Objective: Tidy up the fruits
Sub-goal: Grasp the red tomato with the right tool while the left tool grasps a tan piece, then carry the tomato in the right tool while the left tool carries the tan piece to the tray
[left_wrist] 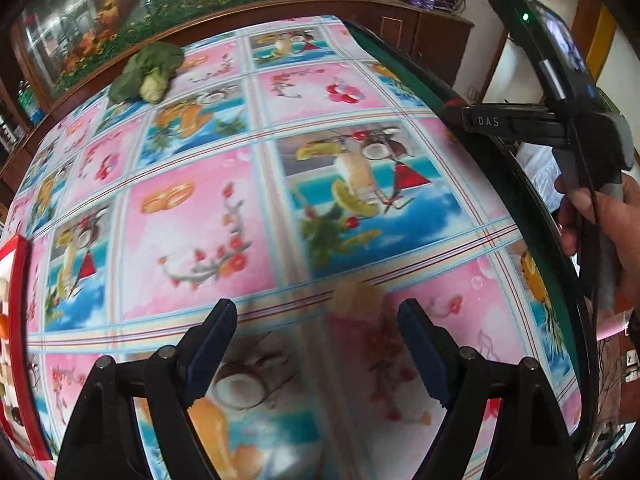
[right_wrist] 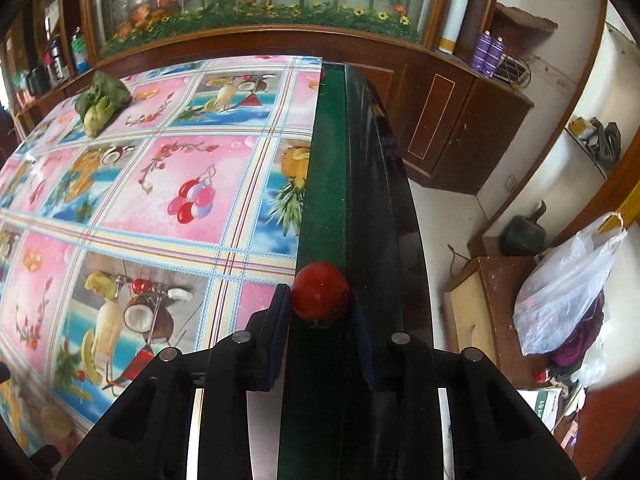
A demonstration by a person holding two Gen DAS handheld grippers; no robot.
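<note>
Left gripper (left_wrist: 316, 344): jaws spread wide, nothing between them; it is held above the patterned cloth (left_wrist: 248, 216) of the worktop.

Right gripper (right_wrist: 322, 312): jaws spread, a red fruit (right_wrist: 320, 296) seen between the tips. The left jaw is at or just beside the fruit; contact cannot be told. The right jaw is apart from it. The fruit is seen at 12 o'clock from the gripper, on the green strip (right_wrist: 324, 184) along the worktop's right edge, just beside the cloth's border.

A leafy green vegetable (right_wrist: 102, 100) is seen at 10 o'clock, at the far left of the cloth, well apart from the fruit.

In the left wrist view, the right gripper (left_wrist: 452, 110) is seen at 2 o'clock over the worktop edge, with a hand (left_wrist: 604, 224) on its grip. A red rim (left_wrist: 22, 340) is seen at 9 o'clock; its contents are too blurred to identify.
</note>
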